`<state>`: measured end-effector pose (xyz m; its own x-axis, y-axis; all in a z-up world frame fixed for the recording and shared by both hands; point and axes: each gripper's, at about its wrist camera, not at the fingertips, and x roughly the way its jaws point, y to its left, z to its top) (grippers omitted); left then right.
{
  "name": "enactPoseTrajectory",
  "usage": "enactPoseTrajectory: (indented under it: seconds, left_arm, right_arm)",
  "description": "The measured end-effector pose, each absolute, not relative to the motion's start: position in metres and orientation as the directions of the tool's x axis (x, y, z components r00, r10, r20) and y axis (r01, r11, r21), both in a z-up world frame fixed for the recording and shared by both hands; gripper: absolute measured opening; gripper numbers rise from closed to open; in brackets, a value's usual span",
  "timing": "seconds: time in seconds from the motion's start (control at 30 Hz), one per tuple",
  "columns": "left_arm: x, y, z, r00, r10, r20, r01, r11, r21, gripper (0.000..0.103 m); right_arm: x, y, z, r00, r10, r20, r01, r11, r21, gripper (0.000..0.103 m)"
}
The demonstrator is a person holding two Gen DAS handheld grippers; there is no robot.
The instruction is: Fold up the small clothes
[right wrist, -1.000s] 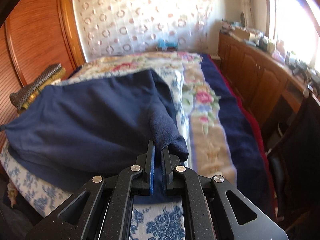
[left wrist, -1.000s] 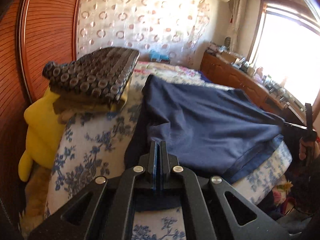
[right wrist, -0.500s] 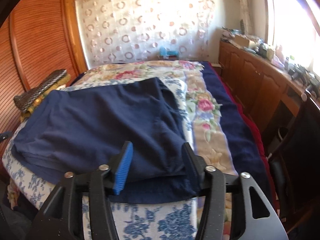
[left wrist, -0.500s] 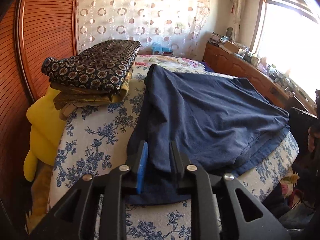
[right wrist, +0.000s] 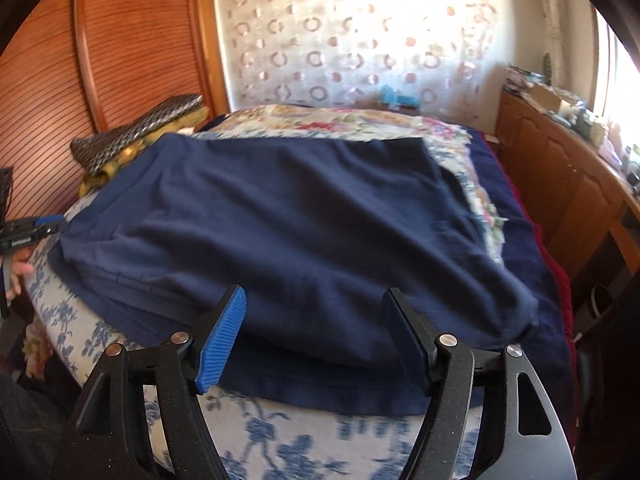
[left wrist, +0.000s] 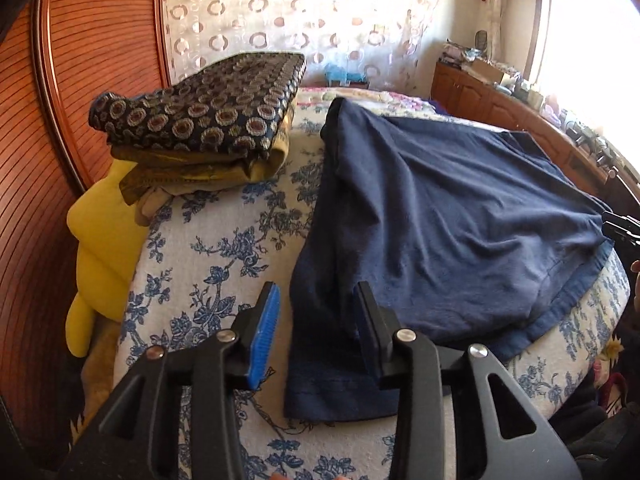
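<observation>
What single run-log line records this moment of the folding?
step: fold laid | left gripper: open, over navy garment corner | right gripper: open, over near hem | garment: flat on floral bedspread

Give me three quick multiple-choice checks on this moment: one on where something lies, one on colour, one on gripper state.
1. Where is the folded patterned pile relative to the navy garment in the left wrist view?
A. left of it
B. on top of it
C. right of it

2. What colour is the cushion under that pile?
A. red
B. yellow
C. green

3. How do the left gripper and right gripper stand?
A. both shut
B. one shut
C. both open

Answers: A, the pile sits on the floral cover beside the garment; B, plainly yellow; C, both jaws spread, gripping nothing.
</observation>
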<state>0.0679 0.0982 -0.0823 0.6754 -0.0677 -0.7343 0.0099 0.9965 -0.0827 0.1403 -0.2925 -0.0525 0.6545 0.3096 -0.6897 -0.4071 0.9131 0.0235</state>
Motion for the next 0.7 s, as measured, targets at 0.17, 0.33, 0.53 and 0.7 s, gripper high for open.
enactPoseTrajectory:
  seconds: [0.17, 0.33, 0.53, 0.7]
  left_arm:
    - [0.074, 0.098, -0.09, 0.657, -0.08, -0.75, 0.012, 0.995, -0.096, 0.038]
    - [0.077, 0.1, -0.093, 0.65, -0.11, -0.752, 0.012, 0.991, -0.135, 0.04]
    - [0.076, 0.094, -0.096, 0.674, -0.093, -0.733, 0.023, 0.994, -0.104, 0.046]
    - [0.083, 0.087, -0.097, 0.677, -0.083, -0.731, 0.023, 0.996, -0.092, 0.05]
  right_arm:
    - [0.141, -0.271, -0.062, 0.638, 0.317, -0.702, -0.44, 0.898, 0.005, 0.075]
    - [0.143, -0.26, -0.066, 0.629, 0.324, -0.707, -0.458, 0.889, 0.001, 0.076]
    - [0.148, -0.252, -0.072, 0.622, 0.326, -0.712, -0.462, 0.887, 0.003, 0.076]
    - [0.151, -0.245, -0.074, 0.628, 0.327, -0.706, -0.466, 0.885, -0.005, 0.076]
